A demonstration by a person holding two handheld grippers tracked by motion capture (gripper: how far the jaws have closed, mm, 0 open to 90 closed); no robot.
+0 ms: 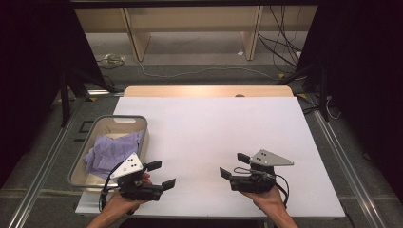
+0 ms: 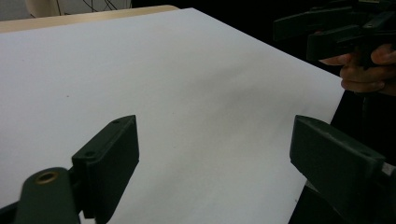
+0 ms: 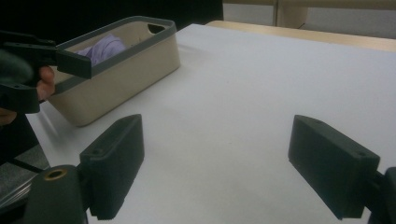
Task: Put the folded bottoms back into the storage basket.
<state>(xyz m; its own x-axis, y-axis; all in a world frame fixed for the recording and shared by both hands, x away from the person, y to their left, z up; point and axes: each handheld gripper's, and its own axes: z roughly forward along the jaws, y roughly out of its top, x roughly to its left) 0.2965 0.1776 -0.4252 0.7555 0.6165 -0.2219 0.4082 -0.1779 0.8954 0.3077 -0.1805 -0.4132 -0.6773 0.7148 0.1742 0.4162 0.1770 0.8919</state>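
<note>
High view: left tongs (image 1: 161,175) and right tongs (image 1: 234,165) hover wide open, empty, over the white tabletop (image 1: 214,128). Lavender cloth (image 1: 110,150) lies crumpled in the beige bin (image 1: 124,118) beside the left tongs. Advise approaching from above, pinching a raised fold.

Crumpled lilac cloth (image 1: 110,153) in beige bin (image 1: 124,119) w/ grey rim, table's left edge, near left tongs (image 1: 161,175)

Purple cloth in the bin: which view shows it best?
The high view: it looks down into the bin, showing the crumpled purple cloth spread inside. The right gripper view catches a purple patch above the rim; the left gripper view faces away.
</note>
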